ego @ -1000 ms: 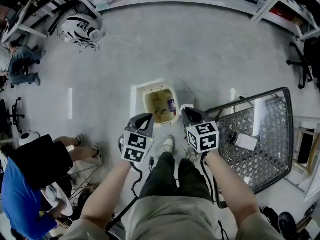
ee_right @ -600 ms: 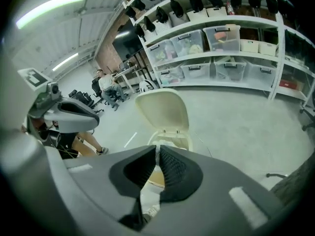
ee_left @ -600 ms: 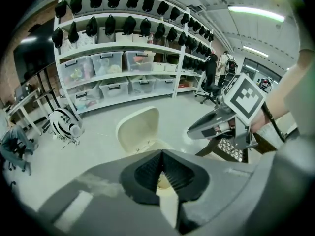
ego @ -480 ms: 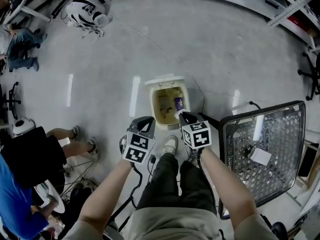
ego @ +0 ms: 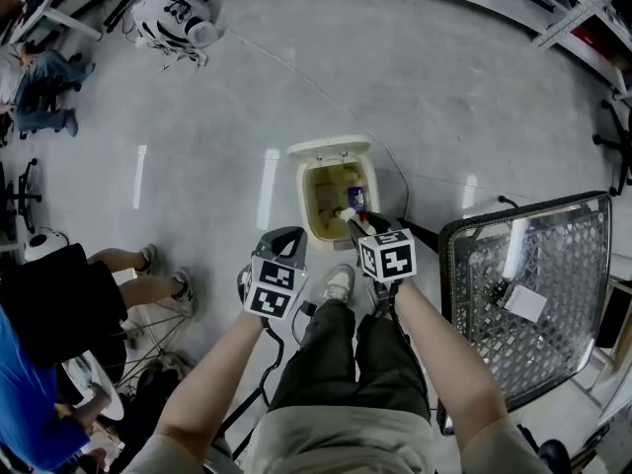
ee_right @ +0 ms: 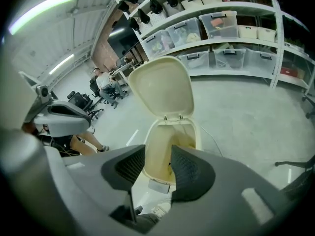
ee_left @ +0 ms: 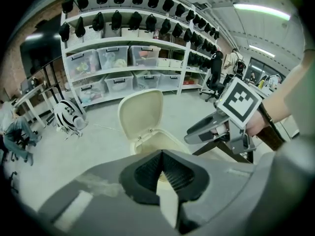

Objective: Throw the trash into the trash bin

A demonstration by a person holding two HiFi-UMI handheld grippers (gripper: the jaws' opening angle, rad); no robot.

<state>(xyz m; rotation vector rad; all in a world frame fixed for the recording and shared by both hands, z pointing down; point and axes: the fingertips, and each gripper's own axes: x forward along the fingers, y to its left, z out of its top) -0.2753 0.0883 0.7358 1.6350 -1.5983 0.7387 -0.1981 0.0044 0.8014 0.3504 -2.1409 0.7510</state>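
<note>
The cream trash bin [ego: 318, 205] stands on the floor with its lid [ego: 331, 149] tipped back. Inside lie a purple packet [ego: 355, 198] and yellowish litter. My right gripper [ego: 349, 219] reaches over the bin's near right rim. Its jaws have just been opening and stand apart, with only the bin [ee_right: 165, 154] seen through the gap. A small white scrap [ego: 347, 211] shows just beyond its tips, over the opening. My left gripper [ego: 287, 237] hangs to the bin's near left, shut with nothing in it. In the left gripper view its tips [ee_left: 162, 155] meet before the lid [ee_left: 142, 113].
A black mesh cart [ego: 553, 265] stands at the right, holding a white paper [ego: 523, 302]. My shoe [ego: 336, 284] is by the bin's near side. A cable [ego: 296, 77] runs across the floor. Seated people [ego: 59, 304] are at the left, a striped helmet [ego: 168, 13] far left.
Both grippers have sunk toward the bin. The right one has moved out over the opening and its jaws have parted. The left gripper stays shut beside the bin.
</note>
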